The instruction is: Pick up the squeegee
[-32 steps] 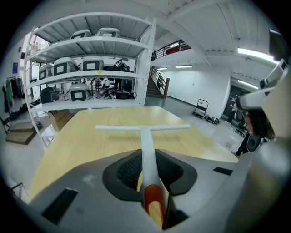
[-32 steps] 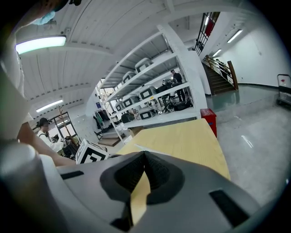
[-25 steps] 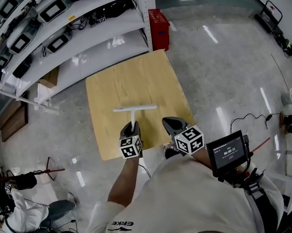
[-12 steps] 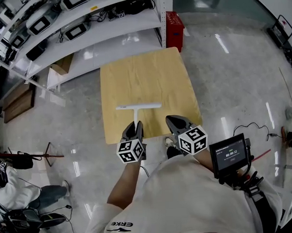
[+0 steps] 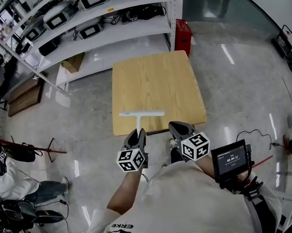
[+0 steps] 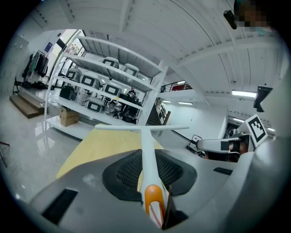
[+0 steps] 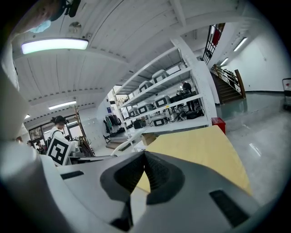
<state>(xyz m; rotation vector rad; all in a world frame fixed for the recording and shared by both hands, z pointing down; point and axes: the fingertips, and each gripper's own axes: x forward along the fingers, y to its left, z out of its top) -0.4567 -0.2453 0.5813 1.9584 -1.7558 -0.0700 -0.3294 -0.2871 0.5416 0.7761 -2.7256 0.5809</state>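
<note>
The squeegee (image 5: 140, 114) is white and T-shaped, with a long thin blade and a handle that ends in orange. My left gripper (image 5: 136, 134) is shut on the handle and holds it in the air over the near edge of the wooden table (image 5: 156, 79). In the left gripper view the handle (image 6: 148, 157) runs out between the jaws to the blade (image 6: 141, 129), which lies level across the view. My right gripper (image 5: 178, 130) hovers to the right of it. Its jaws (image 7: 144, 158) are shut and hold nothing.
White shelving (image 5: 98, 16) with several devices stands beyond the table, with a red crate (image 5: 183, 30) and a cardboard box (image 5: 73, 62) beside it. A person (image 5: 16, 187) sits on the floor at the left. A small monitor (image 5: 230, 158) rides at my right side.
Both grippers have drawn back toward me and risen. The squeegee has come along in the left gripper, from the table's middle to its near edge.
</note>
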